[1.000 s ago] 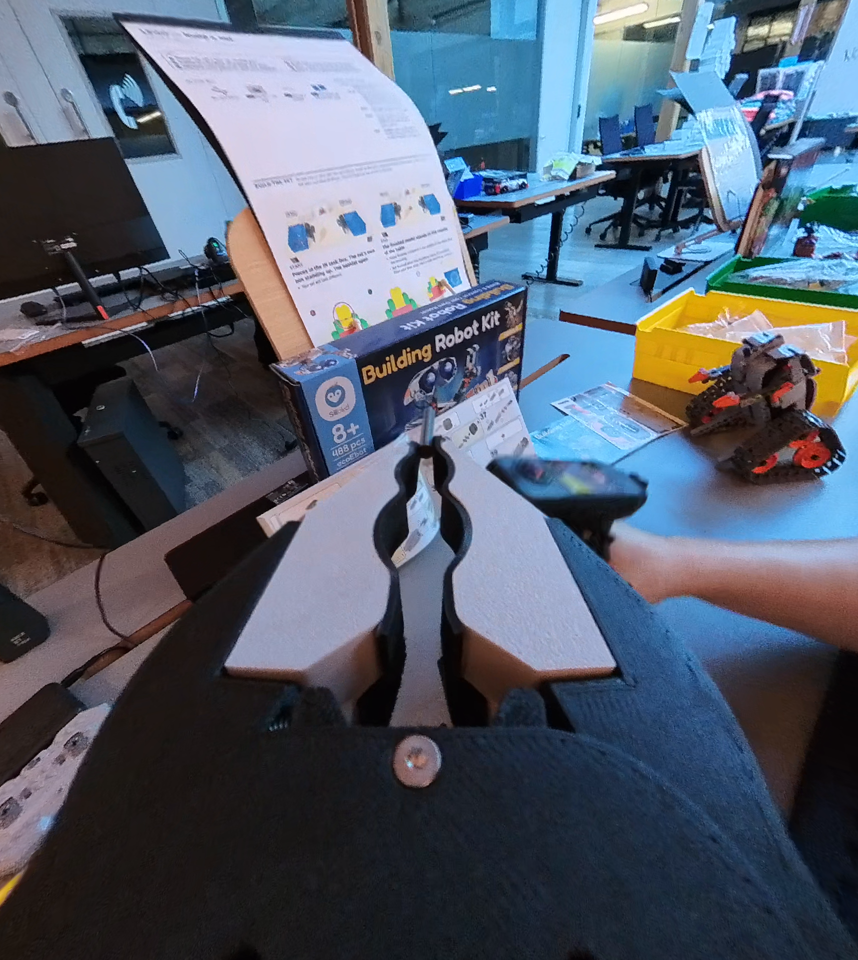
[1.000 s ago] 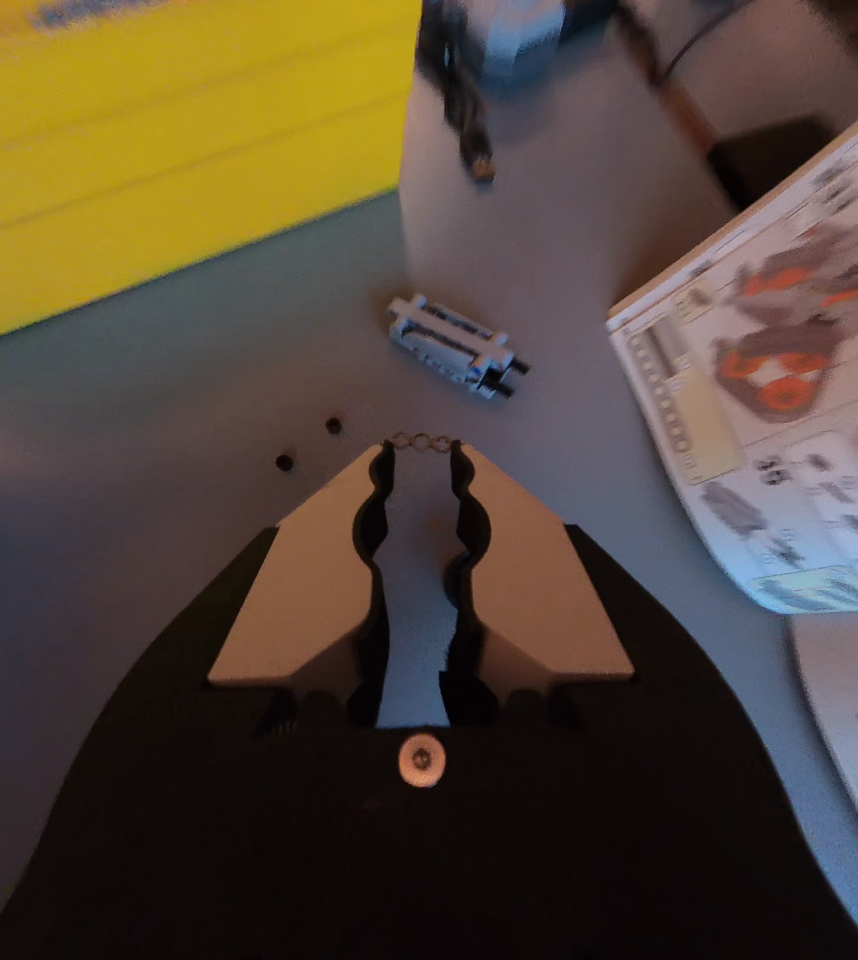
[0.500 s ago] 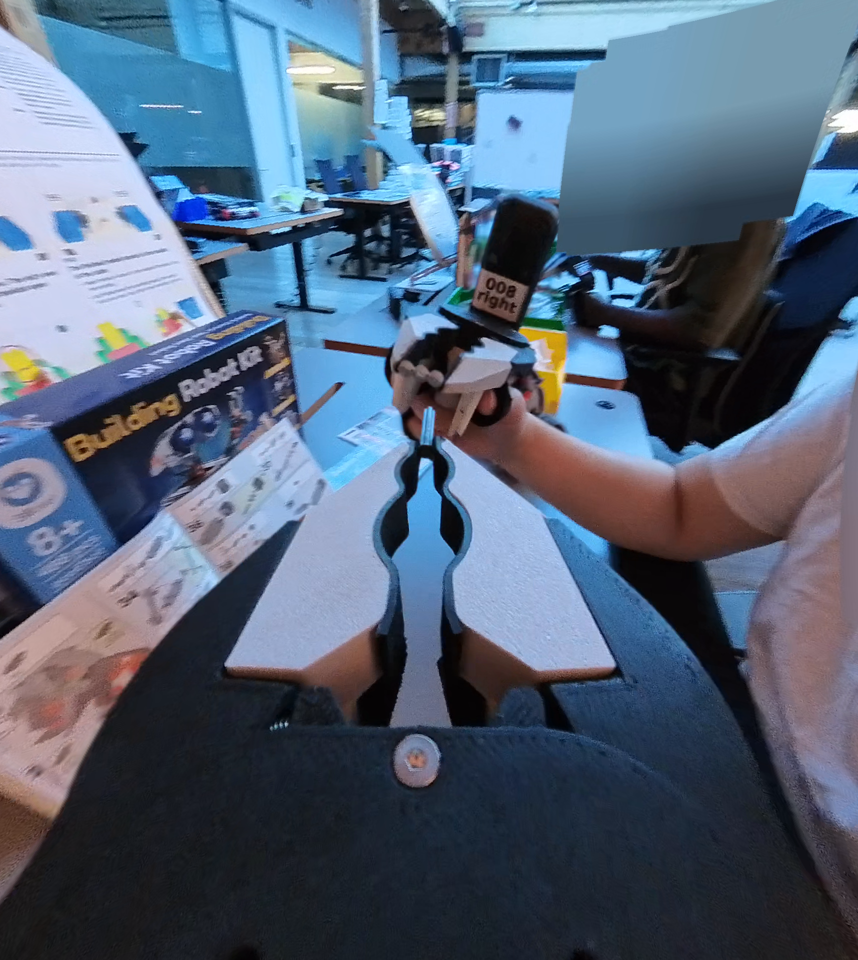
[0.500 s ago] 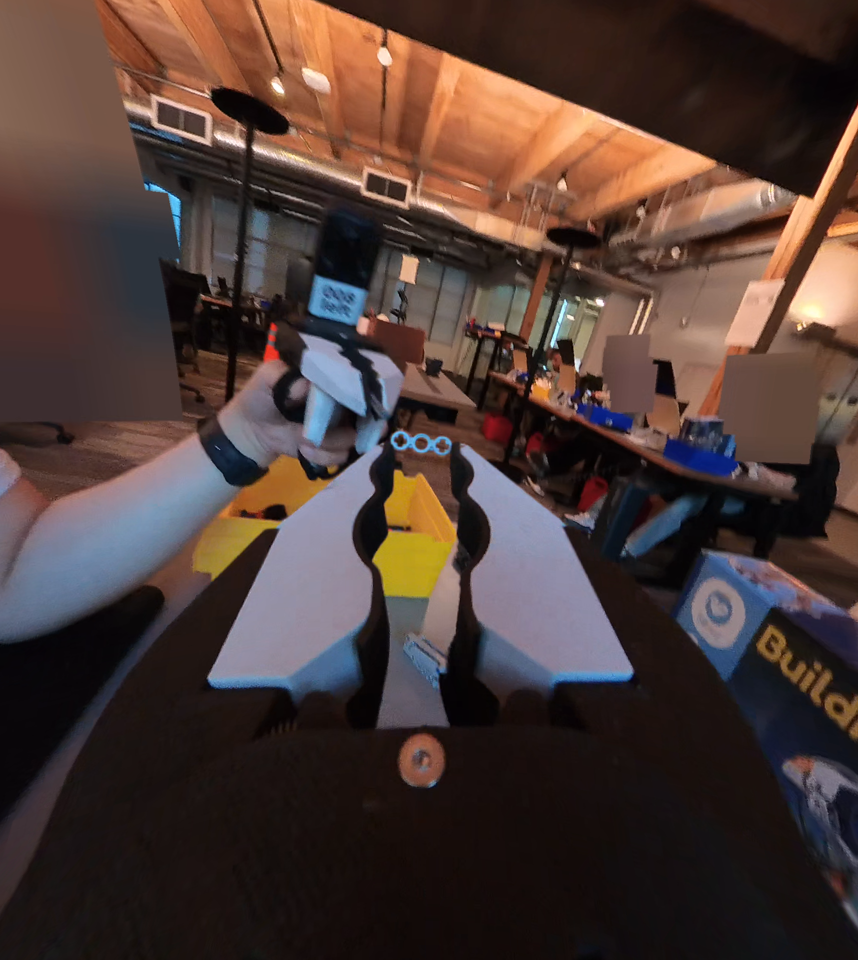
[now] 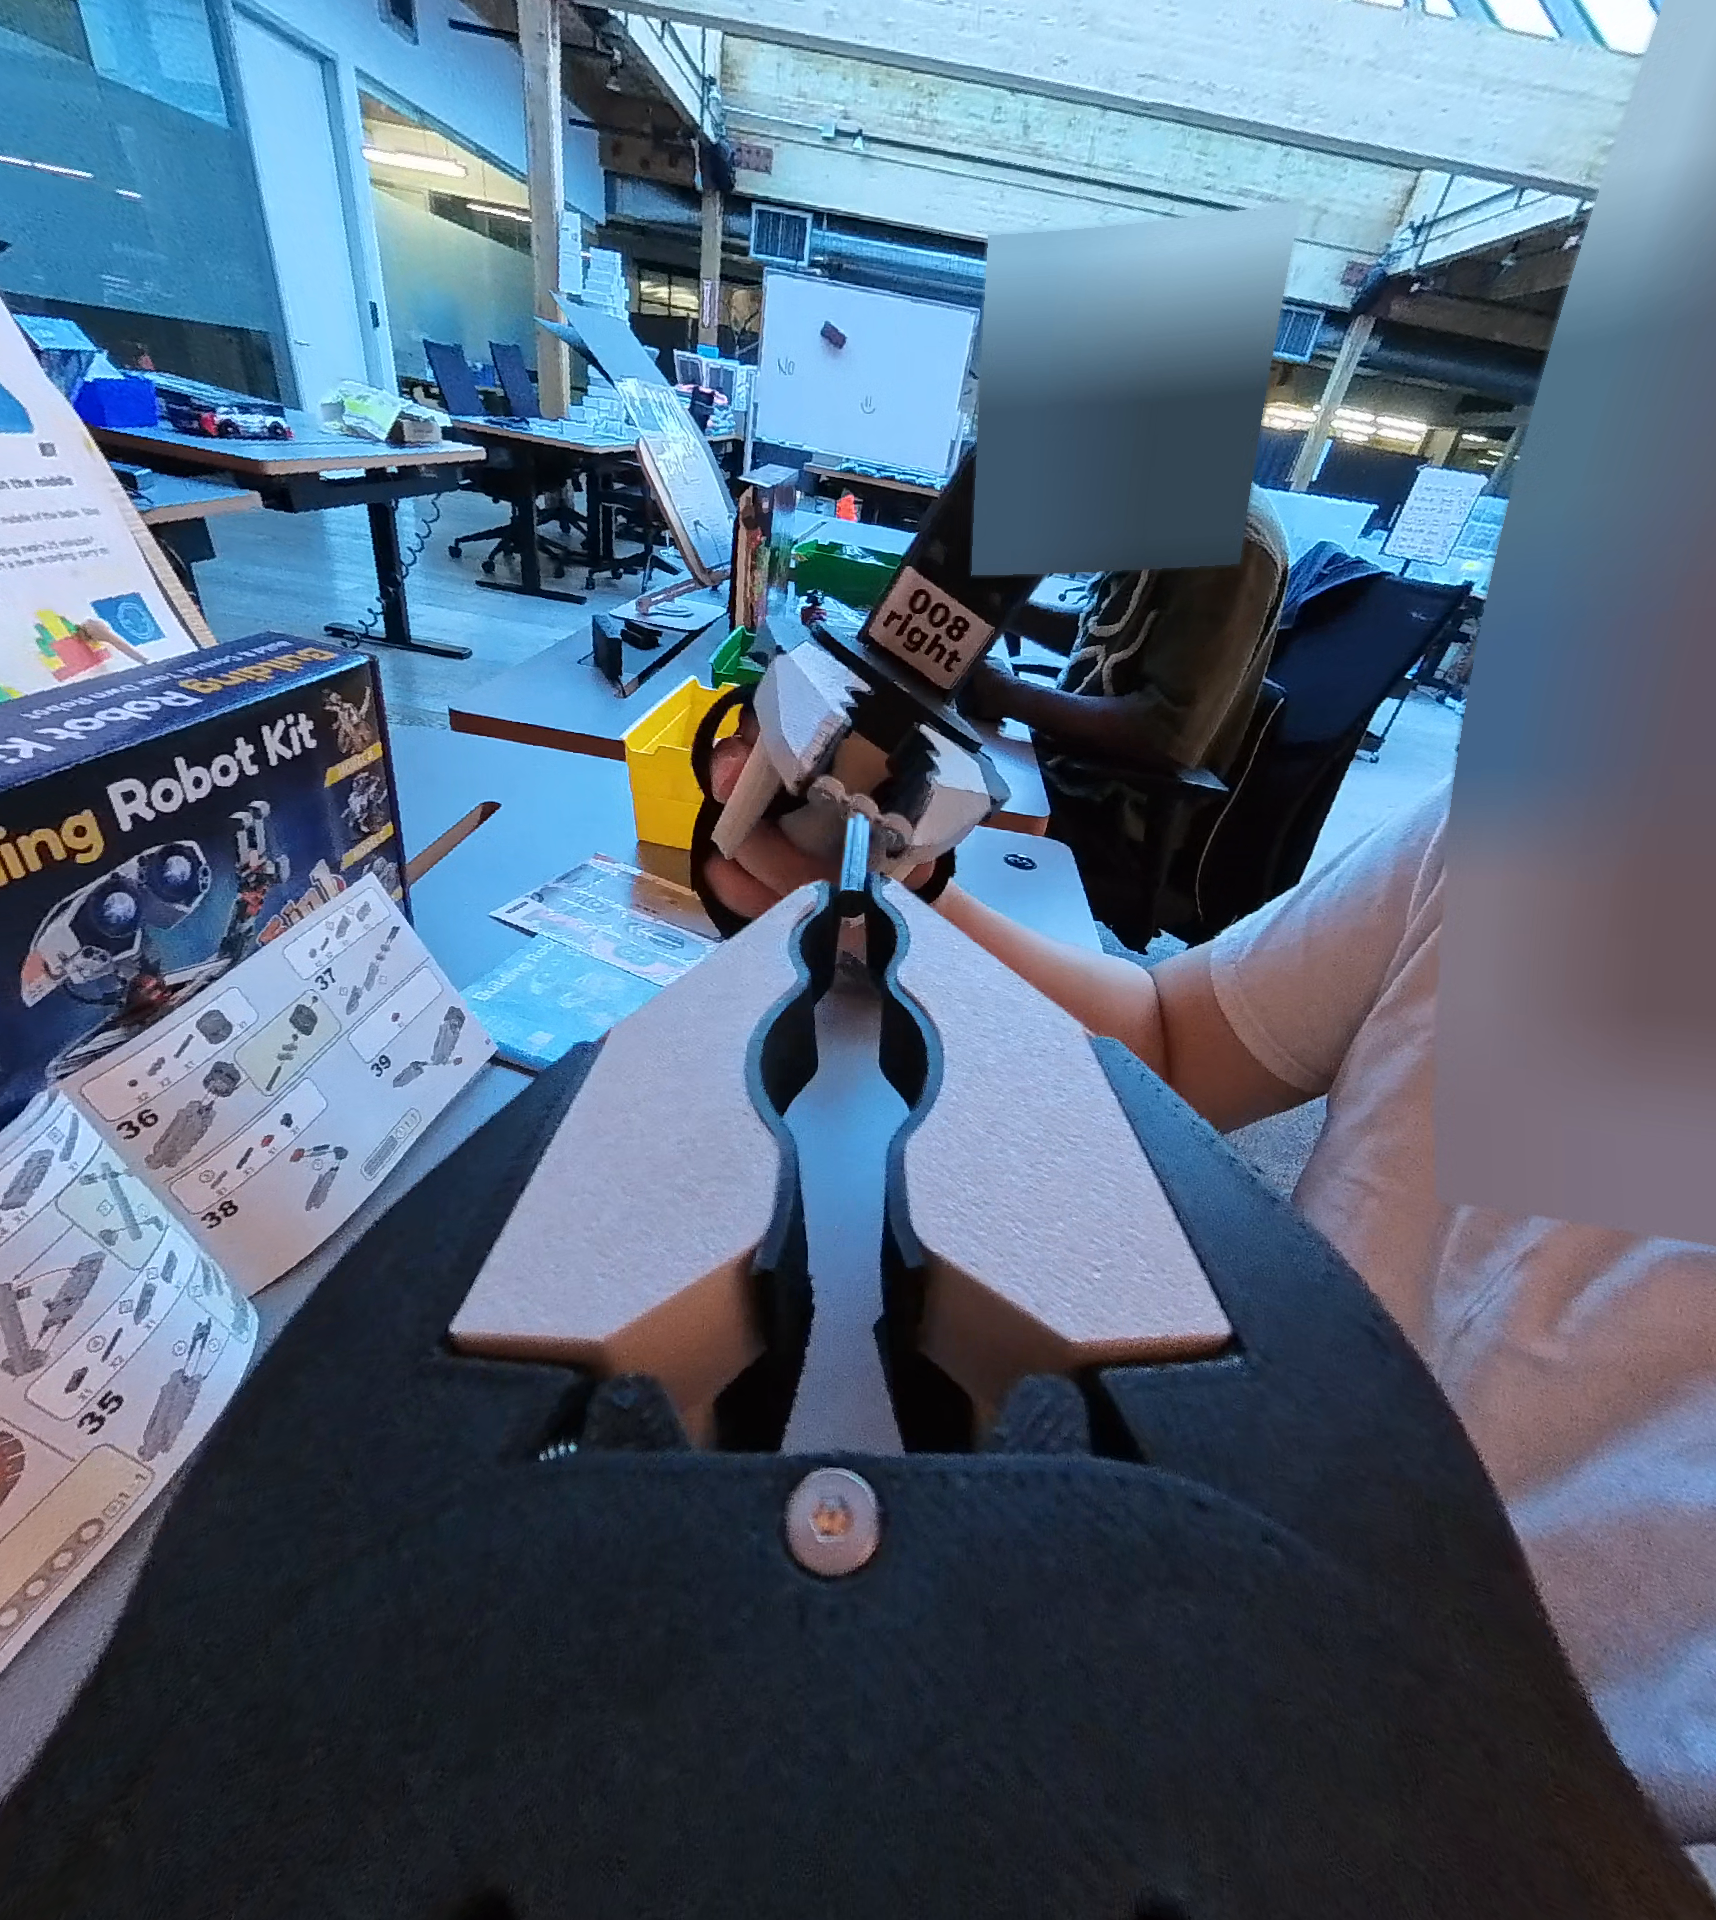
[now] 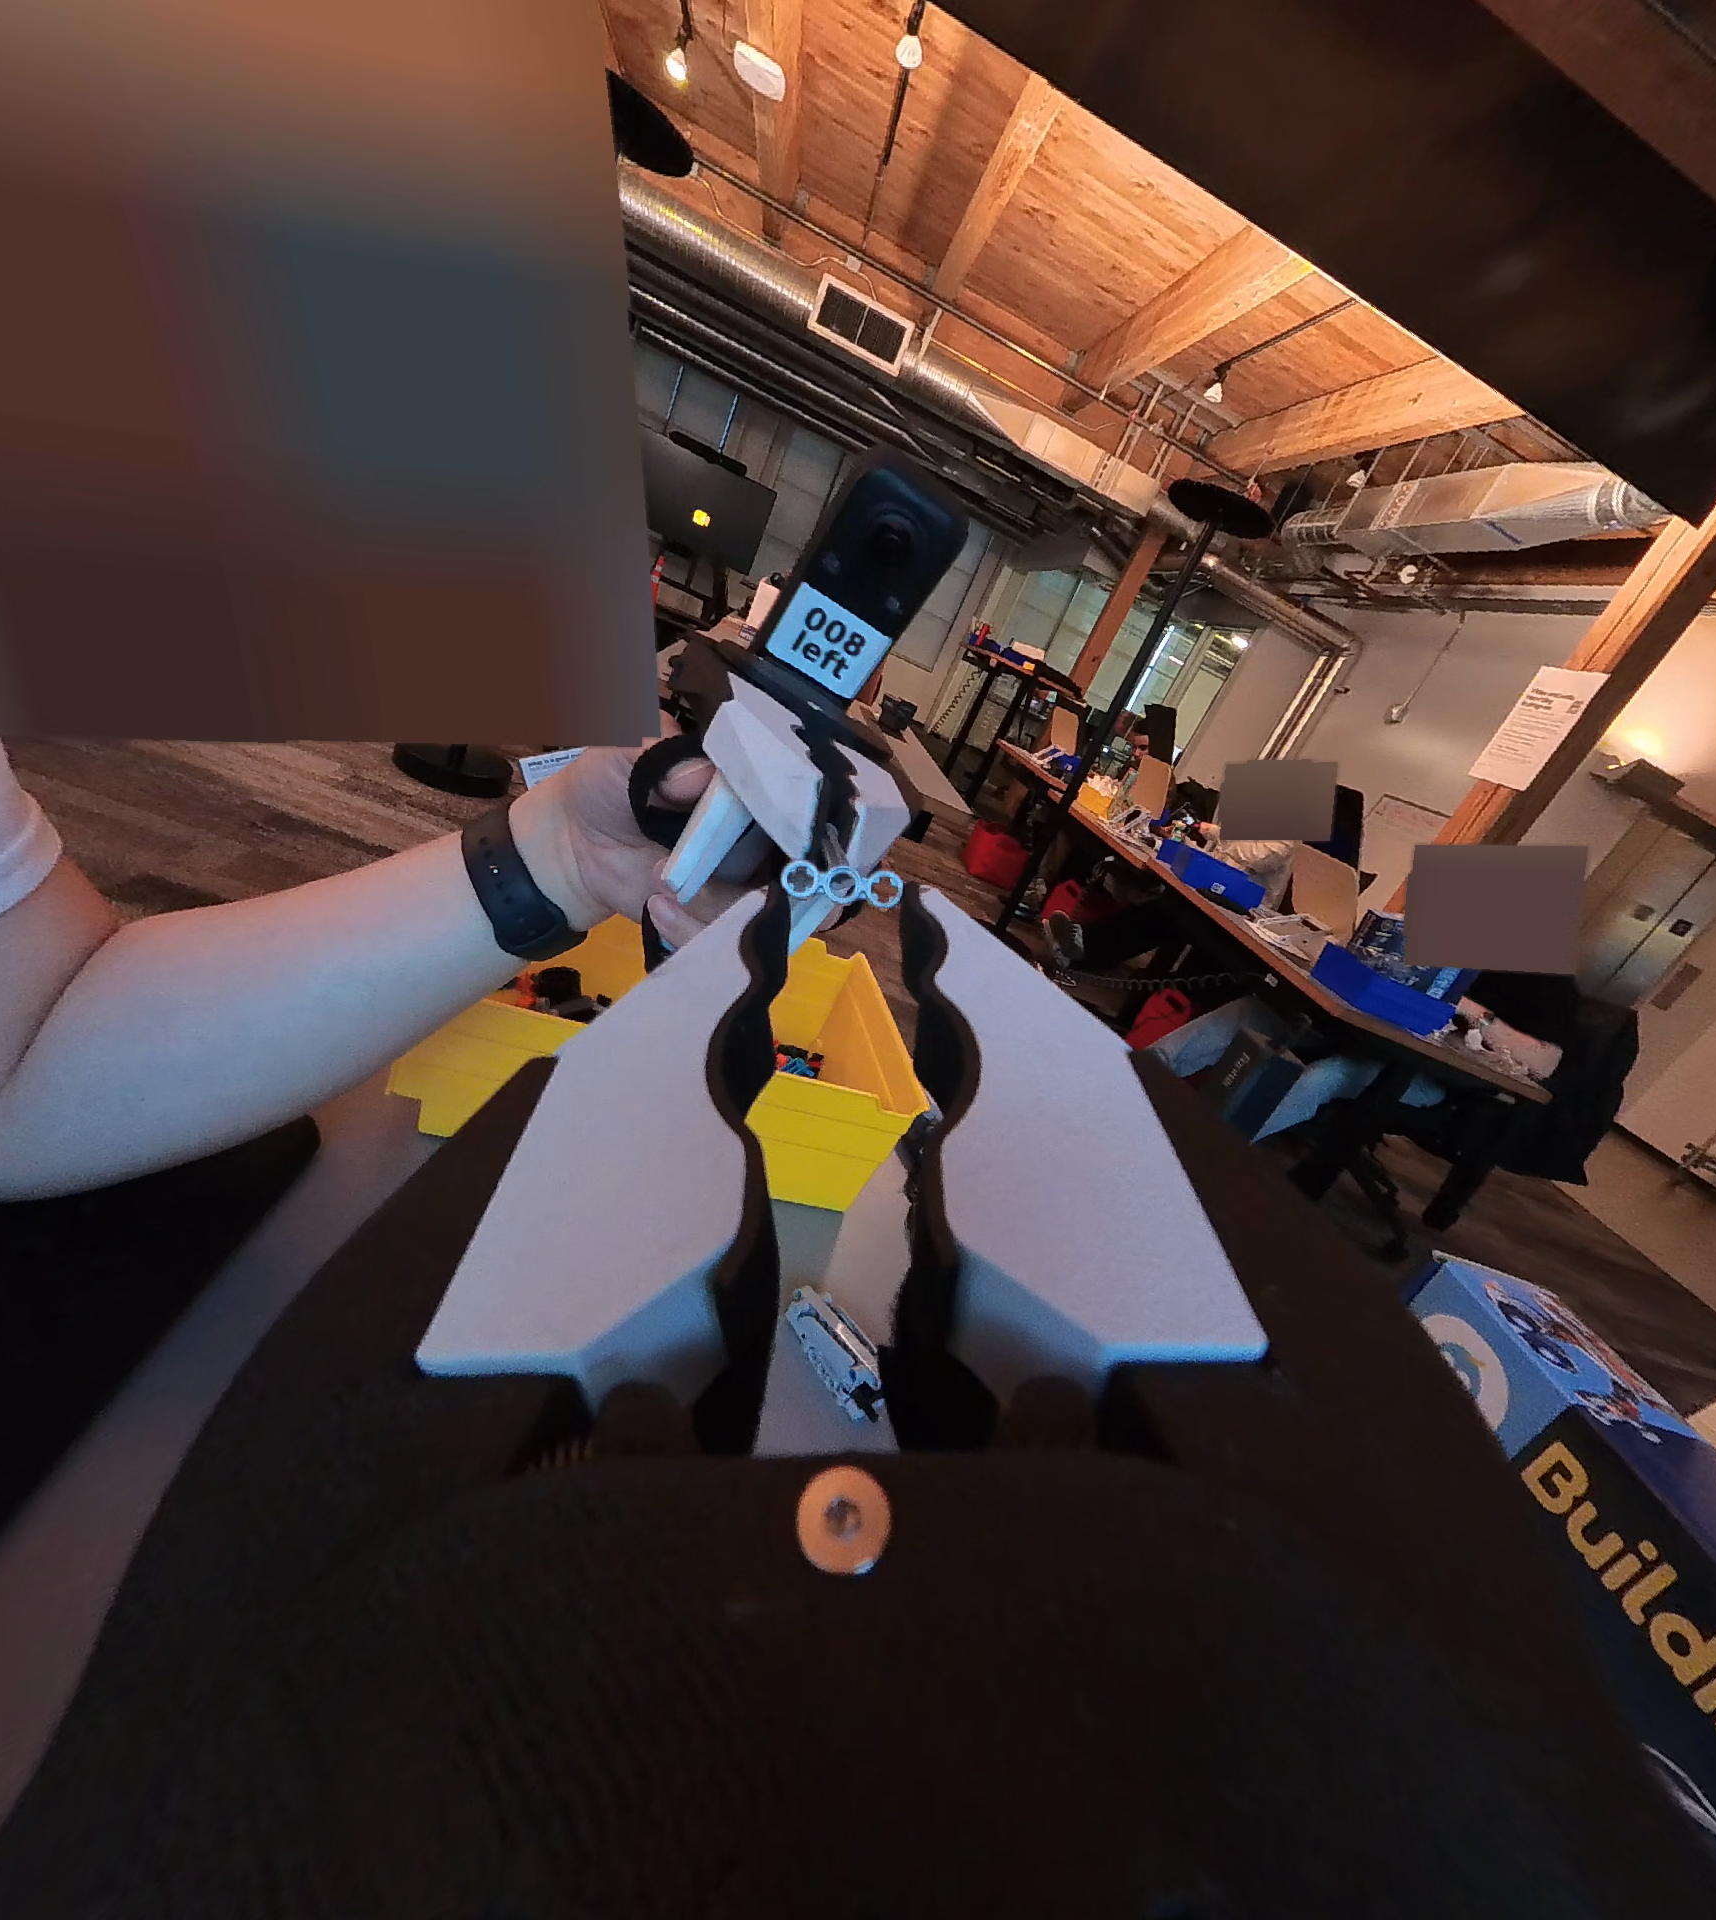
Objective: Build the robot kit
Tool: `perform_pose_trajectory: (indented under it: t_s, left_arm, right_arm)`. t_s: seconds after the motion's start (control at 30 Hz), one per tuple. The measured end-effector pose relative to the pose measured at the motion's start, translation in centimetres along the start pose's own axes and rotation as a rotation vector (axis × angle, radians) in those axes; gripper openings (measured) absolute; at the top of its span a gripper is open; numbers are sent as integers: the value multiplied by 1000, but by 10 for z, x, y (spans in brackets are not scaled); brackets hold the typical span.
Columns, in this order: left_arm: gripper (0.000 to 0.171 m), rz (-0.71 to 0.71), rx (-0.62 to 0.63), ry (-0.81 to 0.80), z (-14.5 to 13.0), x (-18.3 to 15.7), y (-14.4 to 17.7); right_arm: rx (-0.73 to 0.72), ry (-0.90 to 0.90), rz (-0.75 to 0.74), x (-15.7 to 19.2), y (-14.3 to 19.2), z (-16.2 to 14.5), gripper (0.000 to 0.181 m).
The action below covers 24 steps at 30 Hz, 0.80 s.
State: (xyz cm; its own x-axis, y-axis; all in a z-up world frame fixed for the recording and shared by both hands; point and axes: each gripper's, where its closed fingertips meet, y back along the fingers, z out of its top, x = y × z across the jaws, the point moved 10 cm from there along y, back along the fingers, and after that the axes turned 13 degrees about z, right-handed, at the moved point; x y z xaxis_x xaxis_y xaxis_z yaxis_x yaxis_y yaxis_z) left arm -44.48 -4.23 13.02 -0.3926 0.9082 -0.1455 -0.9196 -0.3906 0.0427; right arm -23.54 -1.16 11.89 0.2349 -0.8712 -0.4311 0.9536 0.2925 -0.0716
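My left gripper (image 5: 849, 899) is shut on a thin grey axle (image 5: 854, 857) that sticks out past its tips. My right gripper (image 6: 841, 896) is shut on a small grey three-hole beam (image 6: 841, 884), held crosswise between its tips. Both are raised above the table and face each other. In the left wrist view the right gripper (image 5: 859, 774) is just beyond the axle's tip, with the beam (image 5: 859, 802) at that tip. In the right wrist view the left gripper (image 6: 818, 821) is right behind the beam. I cannot tell whether axle and beam touch.
A blue kit box (image 5: 137, 831) and an open instruction booklet (image 5: 210, 1122) lie at the left. A yellow bin (image 6: 823, 1101) of parts sits on the grey table below the grippers. A small grey assembly (image 6: 833, 1351) lies on the table. A person's arms hold both grippers. Less than 4 cm separates the two grippers' tips.
My right gripper lifted from above the table with the beam and turned toward the left one. My left gripper swung right. The two tips have come closer together.
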Motion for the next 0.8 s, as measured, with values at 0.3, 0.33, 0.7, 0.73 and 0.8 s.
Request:
perform_pose_trajectory:
  t_s: [0.3,0.33,0.7,0.73,0.8]
  left_arm:
    - [2,-13,25,4,-2,-1,-7]
    - [1,-11,22,6,-2,-1,-7]
    - [2,266,86,119,-18,39,9]
    - [2,289,97,113,-20,42,11]
    - [2,322,113,116,-24,47,14]
  right_arm:
    - [-20,8,17,1,0,0,2]
    - [-21,0,16,0,0,0,3]
    - [251,-263,-115,-28,13,-54,4]
    - [263,-297,-107,-30,11,-62,5]
    - [303,-334,-108,-31,7,-76,5]
